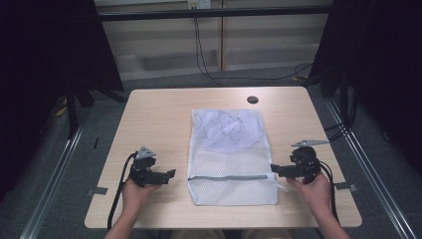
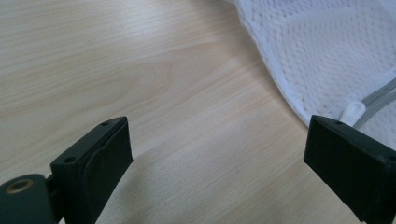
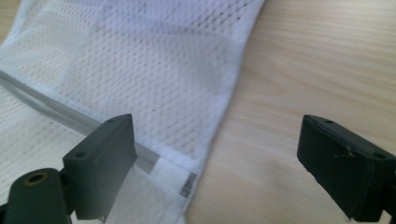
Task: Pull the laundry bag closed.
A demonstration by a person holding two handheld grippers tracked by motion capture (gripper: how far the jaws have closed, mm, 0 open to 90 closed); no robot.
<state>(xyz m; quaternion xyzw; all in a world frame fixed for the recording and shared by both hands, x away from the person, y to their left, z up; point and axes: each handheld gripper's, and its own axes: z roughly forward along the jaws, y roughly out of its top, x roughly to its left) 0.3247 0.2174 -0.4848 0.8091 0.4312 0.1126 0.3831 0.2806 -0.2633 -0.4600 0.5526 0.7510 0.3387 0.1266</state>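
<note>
White mesh zippered laundry bag (image 1: 231,157) lies mid-surface (image 1: 159,114); left gripper (image 1: 169,175) and right gripper (image 1: 274,169) flank it, jaws apart.

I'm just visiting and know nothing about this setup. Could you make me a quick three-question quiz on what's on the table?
1. True or false: the left gripper grips the mesh laundry bag.
2. Which gripper is closer to the bag's grey zipper: A) left, B) right?
3. What dark round thing lies in the table beyond the bag?

Key: 1 false, its jaws stand open over bare wood. 2 B, the right gripper. 3 A cable hole.
</note>
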